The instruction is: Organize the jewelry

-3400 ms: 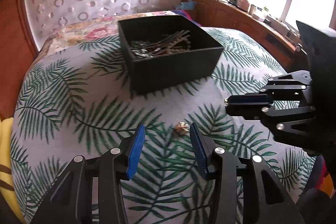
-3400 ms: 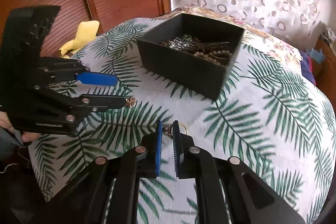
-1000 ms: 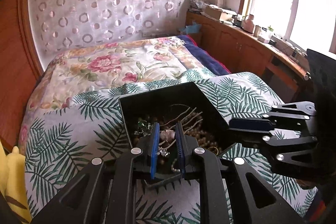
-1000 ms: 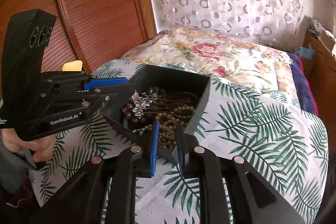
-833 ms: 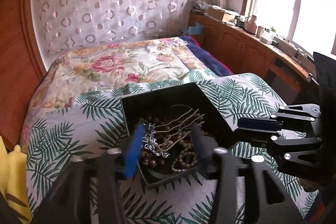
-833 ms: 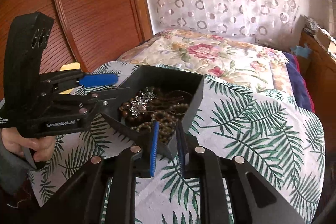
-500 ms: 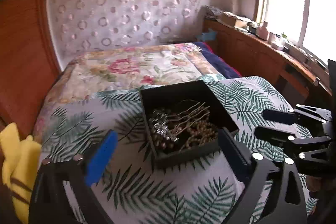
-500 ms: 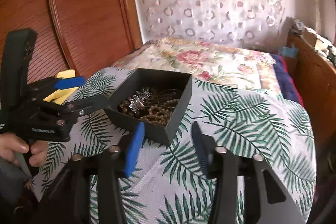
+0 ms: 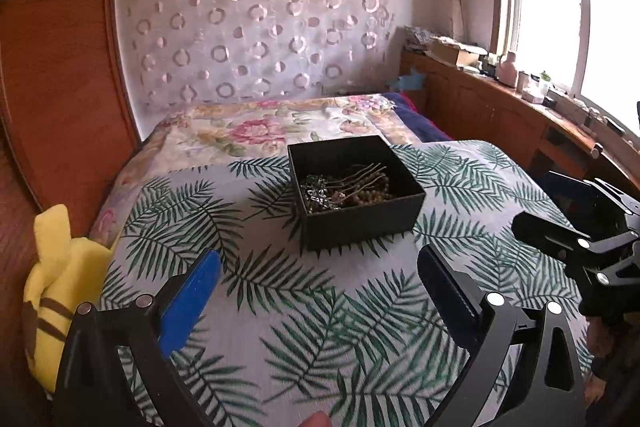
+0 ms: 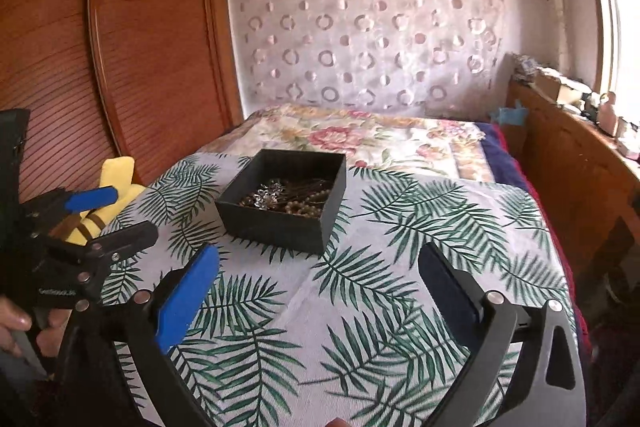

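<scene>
Black box (image 9: 362, 225) of beaded jewelry (image 9: 344, 191) sits on palm-print bedspread (image 9: 280, 307); left tongs (image 9: 318, 285) and right tongs (image 10: 318, 277) both released, empty.

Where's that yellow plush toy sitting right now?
The yellow plush toy lies at the far left edge of the left wrist view, wedged between the palm-leaf cloth and the wooden wardrobe, left of the black jewelry box.

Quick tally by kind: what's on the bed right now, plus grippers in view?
Black box holding jewelry: 1
Palm-leaf cloth: 1
Yellow plush toy: 1
Floral bedspread: 1
Grippers, both with jaws open and nothing between them: 2, left gripper and right gripper
Total: 6. Single jewelry pieces lie too tangled to count.
</scene>
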A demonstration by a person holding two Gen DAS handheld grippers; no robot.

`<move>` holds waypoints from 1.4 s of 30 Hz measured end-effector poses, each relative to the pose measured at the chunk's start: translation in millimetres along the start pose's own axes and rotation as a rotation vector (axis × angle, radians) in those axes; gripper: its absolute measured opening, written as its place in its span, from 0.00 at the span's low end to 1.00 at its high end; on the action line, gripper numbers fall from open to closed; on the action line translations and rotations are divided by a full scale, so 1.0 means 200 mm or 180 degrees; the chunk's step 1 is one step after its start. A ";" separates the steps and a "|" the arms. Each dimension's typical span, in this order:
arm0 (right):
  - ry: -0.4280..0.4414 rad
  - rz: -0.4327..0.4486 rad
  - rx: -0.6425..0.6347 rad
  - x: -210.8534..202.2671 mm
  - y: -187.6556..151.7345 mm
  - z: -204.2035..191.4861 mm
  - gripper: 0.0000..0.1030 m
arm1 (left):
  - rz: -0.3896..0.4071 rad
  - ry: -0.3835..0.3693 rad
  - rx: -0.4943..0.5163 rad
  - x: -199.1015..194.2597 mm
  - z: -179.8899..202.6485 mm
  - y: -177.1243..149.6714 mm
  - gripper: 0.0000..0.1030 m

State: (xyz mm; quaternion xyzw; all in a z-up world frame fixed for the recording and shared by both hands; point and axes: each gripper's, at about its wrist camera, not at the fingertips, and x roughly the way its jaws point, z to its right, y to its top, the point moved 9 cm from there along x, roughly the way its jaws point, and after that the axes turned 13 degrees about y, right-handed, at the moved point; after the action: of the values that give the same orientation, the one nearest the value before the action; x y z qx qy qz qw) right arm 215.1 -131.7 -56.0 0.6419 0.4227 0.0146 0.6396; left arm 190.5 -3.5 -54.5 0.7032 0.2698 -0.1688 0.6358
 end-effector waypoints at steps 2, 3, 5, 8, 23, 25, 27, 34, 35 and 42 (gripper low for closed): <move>-0.0077 0.0127 -0.0022 -0.08 0.01 -0.02 0.98 | 0.0078 0.0031 -0.0028 -0.06 -0.02 -0.01 0.92; -0.0096 0.0179 -0.0036 -0.11 0.02 -0.04 0.98 | 0.0109 0.0039 -0.0034 -0.09 -0.02 -0.01 0.92; -0.0159 0.0321 -0.0072 -0.20 0.03 -0.07 0.98 | 0.0198 0.0054 -0.0067 -0.16 -0.03 0.00 0.92; -0.0219 0.0475 -0.0093 -0.30 0.05 -0.10 0.97 | 0.0298 0.0062 -0.0113 -0.25 -0.04 0.00 0.92; -0.0375 0.0793 -0.0045 -0.56 0.05 -0.13 0.97 | 0.0605 0.0119 -0.0203 -0.56 -0.11 0.02 0.92; -0.0375 0.0792 -0.0040 -0.56 0.05 -0.13 0.97 | 0.0628 0.0115 -0.0221 -0.57 -0.12 0.02 0.92; -0.0364 0.0794 -0.0040 -0.56 0.05 -0.13 0.97 | 0.0625 0.0107 -0.0232 -0.57 -0.12 0.02 0.92; -0.0351 0.0773 -0.0027 -0.57 0.04 -0.14 0.97 | 0.0626 0.0102 -0.0236 -0.57 -0.11 0.02 0.92; -0.0344 0.0765 -0.0025 -0.57 0.04 -0.14 0.97 | 0.0626 0.0102 -0.0238 -0.57 -0.11 0.01 0.92; -0.0328 0.0740 -0.0014 -0.55 0.04 -0.15 0.97 | 0.0609 0.0111 -0.0237 -0.57 -0.12 0.01 0.92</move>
State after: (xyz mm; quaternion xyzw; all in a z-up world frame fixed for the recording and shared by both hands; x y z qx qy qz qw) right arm 131.7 -167.2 12.8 0.6850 0.3120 0.0566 0.6559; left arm 97.1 1.2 16.2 0.7044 0.2185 -0.0848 0.6700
